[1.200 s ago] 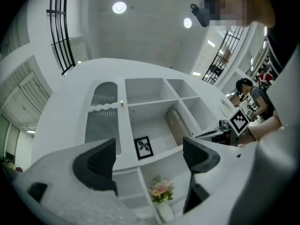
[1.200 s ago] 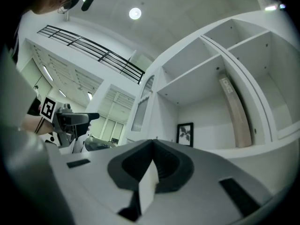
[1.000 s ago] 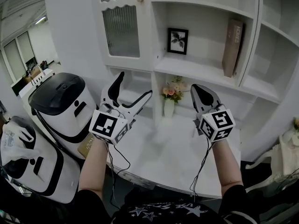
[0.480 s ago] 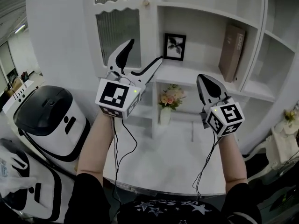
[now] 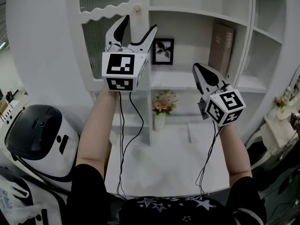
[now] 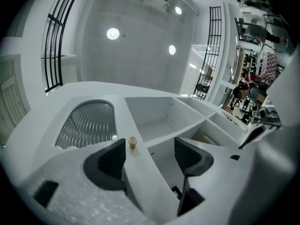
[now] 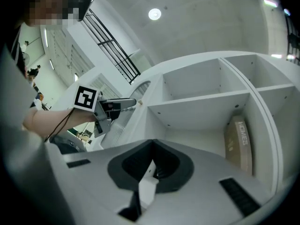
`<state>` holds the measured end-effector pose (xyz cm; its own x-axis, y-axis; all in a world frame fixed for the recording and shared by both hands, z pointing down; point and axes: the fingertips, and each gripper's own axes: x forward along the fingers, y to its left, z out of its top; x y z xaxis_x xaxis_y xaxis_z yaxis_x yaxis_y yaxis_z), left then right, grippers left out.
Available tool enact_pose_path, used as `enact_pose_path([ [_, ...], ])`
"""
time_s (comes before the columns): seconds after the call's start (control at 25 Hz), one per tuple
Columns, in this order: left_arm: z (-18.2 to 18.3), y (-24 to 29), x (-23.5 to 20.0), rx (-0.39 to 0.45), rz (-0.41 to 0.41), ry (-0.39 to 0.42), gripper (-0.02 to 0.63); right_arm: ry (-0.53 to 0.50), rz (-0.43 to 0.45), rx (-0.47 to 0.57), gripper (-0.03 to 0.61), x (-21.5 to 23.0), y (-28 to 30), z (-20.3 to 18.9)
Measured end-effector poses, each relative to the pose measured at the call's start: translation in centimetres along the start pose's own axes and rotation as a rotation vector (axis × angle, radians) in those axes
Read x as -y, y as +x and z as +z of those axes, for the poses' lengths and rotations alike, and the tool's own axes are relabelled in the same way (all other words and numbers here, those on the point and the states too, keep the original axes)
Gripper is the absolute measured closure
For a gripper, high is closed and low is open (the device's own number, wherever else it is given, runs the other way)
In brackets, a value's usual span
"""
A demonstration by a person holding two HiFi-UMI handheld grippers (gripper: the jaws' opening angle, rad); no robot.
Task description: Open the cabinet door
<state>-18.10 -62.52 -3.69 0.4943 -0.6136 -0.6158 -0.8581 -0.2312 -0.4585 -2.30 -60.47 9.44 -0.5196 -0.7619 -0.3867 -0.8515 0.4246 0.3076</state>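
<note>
1. The left gripper's (image 6: 150,148) jaws stand spread and have just been closing. The knob (image 6: 132,143) sits between them, beside one pad, not pinched.
2. The cabinet door (image 6: 89,123) stretches left of the knob and looks shut.
3. The step in hand is probably the reach. Next: close on the knob, then pull outward.
4. The right gripper (image 7: 149,168), lower right of the knob, has its jaws pressed together on nothing.

head view: above the person, facing forward and steeply down over both arms onto the cabinet (image 5: 201,13) | left gripper view: tilted upward, close to the door knob (image 6: 132,142) | right gripper view: tilted upward, farther back | shared: door knob, shelves (image 7: 206,100), brown book (image 7: 239,144)
</note>
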Motion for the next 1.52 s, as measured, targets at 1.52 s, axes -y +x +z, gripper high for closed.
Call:
enact_pose_path([
  [1.52, 1.1, 3.1, -4.0, -0.058, 0.109, -0.174, 0.529, -0.035, -0.005, 0.044, 0.572, -0.1, -1.2, 1.6],
])
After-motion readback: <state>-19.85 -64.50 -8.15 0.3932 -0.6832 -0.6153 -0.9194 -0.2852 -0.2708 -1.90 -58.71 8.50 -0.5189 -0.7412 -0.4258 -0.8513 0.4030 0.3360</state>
